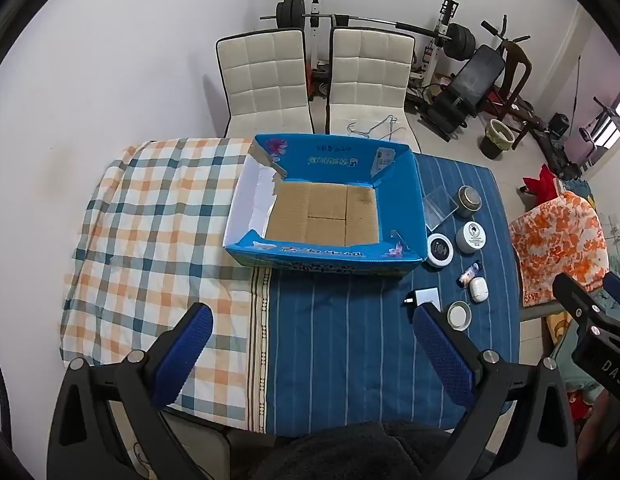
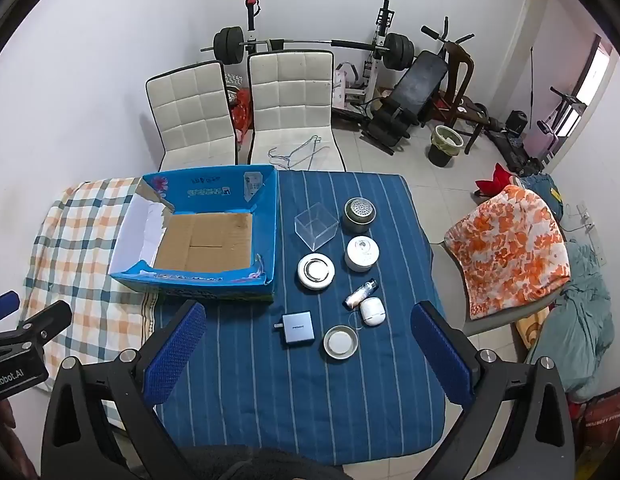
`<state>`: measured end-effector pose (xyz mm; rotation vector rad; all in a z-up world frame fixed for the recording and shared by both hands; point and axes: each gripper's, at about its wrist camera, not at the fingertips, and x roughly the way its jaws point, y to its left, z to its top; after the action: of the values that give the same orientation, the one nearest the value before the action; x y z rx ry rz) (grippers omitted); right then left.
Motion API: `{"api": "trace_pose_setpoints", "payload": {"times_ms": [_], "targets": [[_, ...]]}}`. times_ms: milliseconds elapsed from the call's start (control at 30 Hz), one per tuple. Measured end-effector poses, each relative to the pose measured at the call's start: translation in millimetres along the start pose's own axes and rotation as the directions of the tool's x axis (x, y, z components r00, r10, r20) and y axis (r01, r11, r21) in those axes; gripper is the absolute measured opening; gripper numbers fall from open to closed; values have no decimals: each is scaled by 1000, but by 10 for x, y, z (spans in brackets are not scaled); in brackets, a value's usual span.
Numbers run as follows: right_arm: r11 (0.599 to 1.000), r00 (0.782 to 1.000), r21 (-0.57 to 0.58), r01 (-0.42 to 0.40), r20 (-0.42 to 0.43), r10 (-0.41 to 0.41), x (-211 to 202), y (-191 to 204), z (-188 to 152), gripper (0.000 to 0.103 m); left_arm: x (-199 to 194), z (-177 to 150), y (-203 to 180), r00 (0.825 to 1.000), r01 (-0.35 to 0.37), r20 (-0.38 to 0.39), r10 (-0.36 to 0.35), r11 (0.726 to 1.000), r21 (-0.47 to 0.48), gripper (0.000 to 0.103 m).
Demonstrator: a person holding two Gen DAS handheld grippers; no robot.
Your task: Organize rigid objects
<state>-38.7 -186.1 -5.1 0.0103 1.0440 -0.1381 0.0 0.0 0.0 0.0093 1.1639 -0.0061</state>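
An open blue cardboard box (image 1: 413, 208) (image 2: 270, 236) with a bare brown bottom sits on the table. Right of it on the blue striped cloth lie a clear plastic cube (image 2: 315, 226), a dark metal tin (image 2: 358, 212), a white jar (image 2: 361, 254), a flat white round case (image 2: 315, 271), a small tube (image 2: 359, 293), a white oval case (image 2: 371, 311), a grey charger (image 2: 297, 329) and a round lid (image 2: 340, 342). My left gripper (image 1: 313, 352) is open and empty above the table's near edge. My right gripper (image 2: 308, 354) is open and empty, just short of the charger and lid.
A checked blanket (image 1: 150, 232) covers the table's left part. Two white chairs (image 2: 238, 112) stand behind the table, one with wire hangers on its seat. Gym equipment (image 2: 389, 92) lines the back wall. A chair with an orange floral cover (image 2: 509, 248) is at the right.
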Motion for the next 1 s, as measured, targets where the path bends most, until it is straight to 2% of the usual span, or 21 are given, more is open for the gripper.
{"api": "trace_pose_setpoints", "payload": {"times_ms": [33, 1000], "targets": [[1000, 1000, -6, 17, 8, -17, -1, 7, -2, 103, -1, -1, -2, 1000, -1, 0, 1, 1000, 1, 103], [1000, 1000, -7, 10, 16, -10, -22, -8, -9, 103, 22, 17, 4, 1000, 14, 7, -13, 1000, -11, 103]]}}
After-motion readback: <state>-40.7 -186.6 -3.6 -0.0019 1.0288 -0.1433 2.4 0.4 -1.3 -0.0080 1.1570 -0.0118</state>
